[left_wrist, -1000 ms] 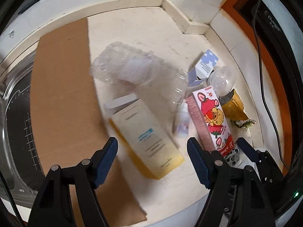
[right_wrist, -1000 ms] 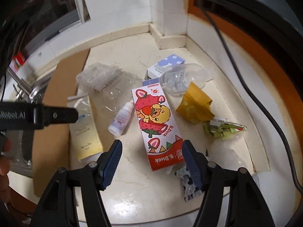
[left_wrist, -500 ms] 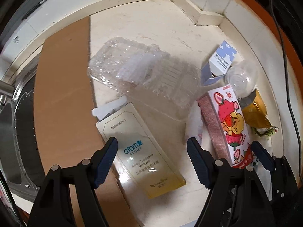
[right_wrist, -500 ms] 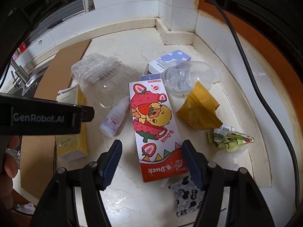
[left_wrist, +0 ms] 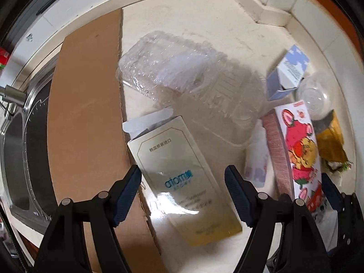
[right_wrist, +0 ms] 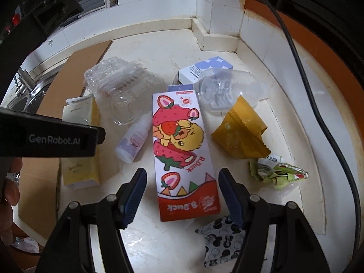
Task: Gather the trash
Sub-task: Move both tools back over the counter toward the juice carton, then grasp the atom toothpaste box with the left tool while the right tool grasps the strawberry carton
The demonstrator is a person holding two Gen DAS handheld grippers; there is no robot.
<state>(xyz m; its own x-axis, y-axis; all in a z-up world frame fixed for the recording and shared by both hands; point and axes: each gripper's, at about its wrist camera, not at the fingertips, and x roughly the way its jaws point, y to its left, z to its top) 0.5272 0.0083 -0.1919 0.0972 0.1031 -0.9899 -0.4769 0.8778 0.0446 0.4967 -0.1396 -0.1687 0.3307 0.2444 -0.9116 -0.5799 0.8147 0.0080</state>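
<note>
Trash lies scattered on a cream counter (left_wrist: 204, 18). My left gripper (left_wrist: 183, 183) is open above a flat white-and-yellow toothpaste box (left_wrist: 182, 173), its jaws on either side of the box without touching. My right gripper (right_wrist: 182, 186) is open over the near end of a red strawberry B.Duck carton (right_wrist: 182, 145), not gripping it. Around these lie a clear plastic clamshell (left_wrist: 188, 82), a small white bottle (right_wrist: 134, 140), a clear plastic bottle (right_wrist: 227, 88), a blue-and-white box (right_wrist: 204, 68), a yellow pouch (right_wrist: 241, 129), a crumpled green wrapper (right_wrist: 277, 170) and a black-and-white patterned packet (right_wrist: 218, 241).
A cardboard sheet (left_wrist: 84, 118) lies on the left, partly over a steel sink (left_wrist: 16, 150). White tiled walls meet in a corner (right_wrist: 204, 11) behind the trash. A black cable (right_wrist: 318, 113) runs along the orange-edged right side. A hand (right_wrist: 6, 195) holds the left gripper's body (right_wrist: 50, 138).
Both grippers have come lower and closer to the counter. The toothpaste box now fills the space between the left jaws. The strawberry carton sits nearer between the right jaws.
</note>
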